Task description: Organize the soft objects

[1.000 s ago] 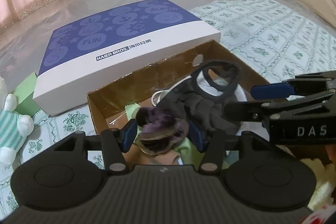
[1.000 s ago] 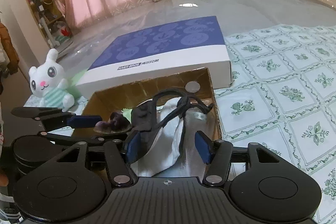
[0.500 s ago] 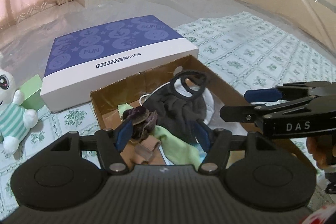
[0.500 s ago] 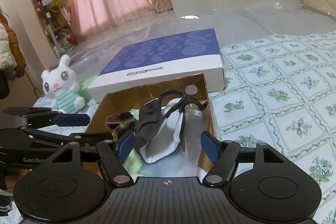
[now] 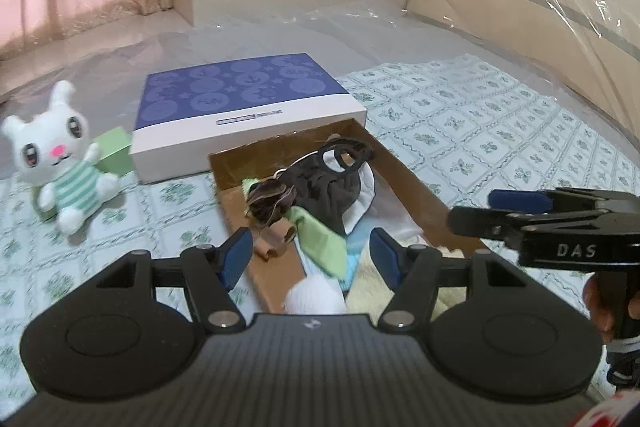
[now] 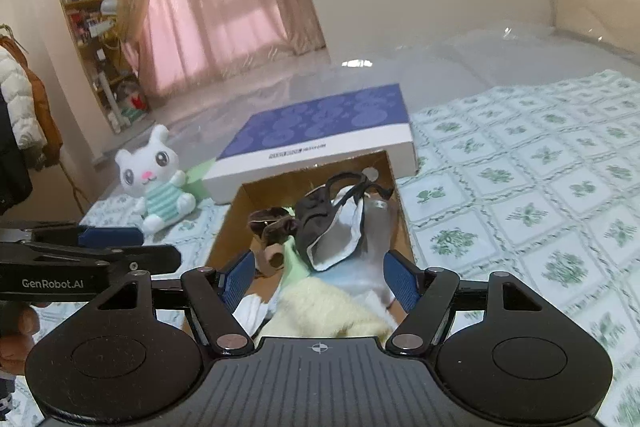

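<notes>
An open cardboard box (image 5: 416,191) is set on the bed, and soft items are piled in it: a dark cloth (image 5: 324,187) over white fabric (image 6: 340,239), a purple-brown scrunchie (image 5: 268,201), a green cloth (image 5: 320,235), a yellow towel (image 6: 328,311).

left claw (image 5: 310,257) released scrunchie (image 5: 269,203), both claws withdrawn

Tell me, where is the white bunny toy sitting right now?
The white bunny toy sits on the flowered bedspread at the left of both wrist views, against a green box and left of the purple-topped box.
</notes>
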`<state>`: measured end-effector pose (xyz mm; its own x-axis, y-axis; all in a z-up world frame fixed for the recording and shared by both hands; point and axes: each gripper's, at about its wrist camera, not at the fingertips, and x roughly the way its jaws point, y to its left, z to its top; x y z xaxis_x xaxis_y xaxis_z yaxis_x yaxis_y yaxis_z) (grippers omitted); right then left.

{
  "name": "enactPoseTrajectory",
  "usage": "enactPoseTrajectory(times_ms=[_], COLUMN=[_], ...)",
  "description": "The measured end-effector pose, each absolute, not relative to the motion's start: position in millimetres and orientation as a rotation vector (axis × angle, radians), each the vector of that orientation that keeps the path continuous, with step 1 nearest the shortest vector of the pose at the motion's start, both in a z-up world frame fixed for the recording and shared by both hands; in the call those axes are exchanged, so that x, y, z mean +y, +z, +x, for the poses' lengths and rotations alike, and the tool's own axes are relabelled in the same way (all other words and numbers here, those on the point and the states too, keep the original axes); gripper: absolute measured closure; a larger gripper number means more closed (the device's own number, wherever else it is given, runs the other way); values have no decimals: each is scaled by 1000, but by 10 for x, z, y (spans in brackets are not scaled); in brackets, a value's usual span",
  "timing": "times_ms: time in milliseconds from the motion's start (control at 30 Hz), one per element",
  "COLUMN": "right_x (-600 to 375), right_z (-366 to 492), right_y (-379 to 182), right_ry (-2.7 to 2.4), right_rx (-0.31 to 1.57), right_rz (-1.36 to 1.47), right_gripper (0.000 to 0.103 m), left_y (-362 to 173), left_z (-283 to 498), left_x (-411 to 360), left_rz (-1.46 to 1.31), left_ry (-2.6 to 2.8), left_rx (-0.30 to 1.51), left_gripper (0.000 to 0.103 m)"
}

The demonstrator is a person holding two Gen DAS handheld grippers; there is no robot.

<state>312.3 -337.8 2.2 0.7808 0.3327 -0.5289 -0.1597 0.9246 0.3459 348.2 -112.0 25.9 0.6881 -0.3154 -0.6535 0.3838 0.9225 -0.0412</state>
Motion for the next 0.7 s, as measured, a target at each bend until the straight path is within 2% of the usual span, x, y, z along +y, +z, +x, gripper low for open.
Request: enactPoseTrajectory(times_ms=[700], right_x=[-3089], right_z=[1521], right_y=[586], right_ry=[245], right_rx=[597], right_rz=[334], right_gripper=[32], left_y=[758], left_z=[1644], left_x=[-652], left_rz=[35], left_ry=[-255], left_rx=[690], left_gripper=[40])
